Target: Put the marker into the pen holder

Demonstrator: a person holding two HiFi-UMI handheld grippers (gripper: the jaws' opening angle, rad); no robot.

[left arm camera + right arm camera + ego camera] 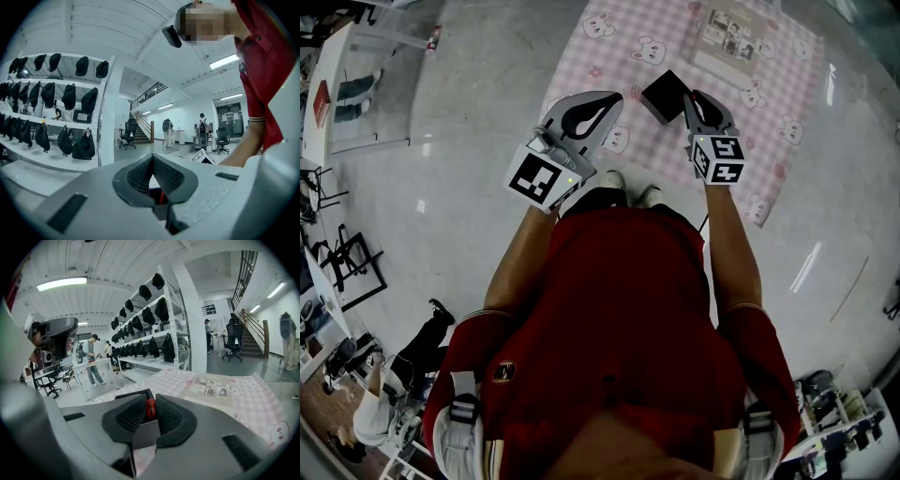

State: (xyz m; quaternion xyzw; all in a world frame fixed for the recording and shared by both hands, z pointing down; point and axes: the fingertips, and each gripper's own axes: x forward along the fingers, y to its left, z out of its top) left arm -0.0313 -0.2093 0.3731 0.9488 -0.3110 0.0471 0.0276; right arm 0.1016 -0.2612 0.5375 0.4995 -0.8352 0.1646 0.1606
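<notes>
A red marker (pixel 150 408) stands pinched between the pads of my right gripper (pixel 150 404), only its end showing. It hangs right over the open top of the black square pen holder (pixel 144 433). In the head view the right gripper (pixel 689 97) touches the right side of the pen holder (pixel 664 96), which stands on a pink checked mat (pixel 769 122). The marker itself is hidden there. My left gripper (pixel 616 97) hovers left of the holder, its tips together and nothing held. In the left gripper view the left gripper (pixel 152 158) points up into the room.
A printed booklet (pixel 727 37) lies on the far part of the mat, also seen as the booklet (pixel 211 387) beyond the holder. The mat (pixel 262 399) lies on a glossy grey floor. Shelves with black bags, chairs and people stand further off.
</notes>
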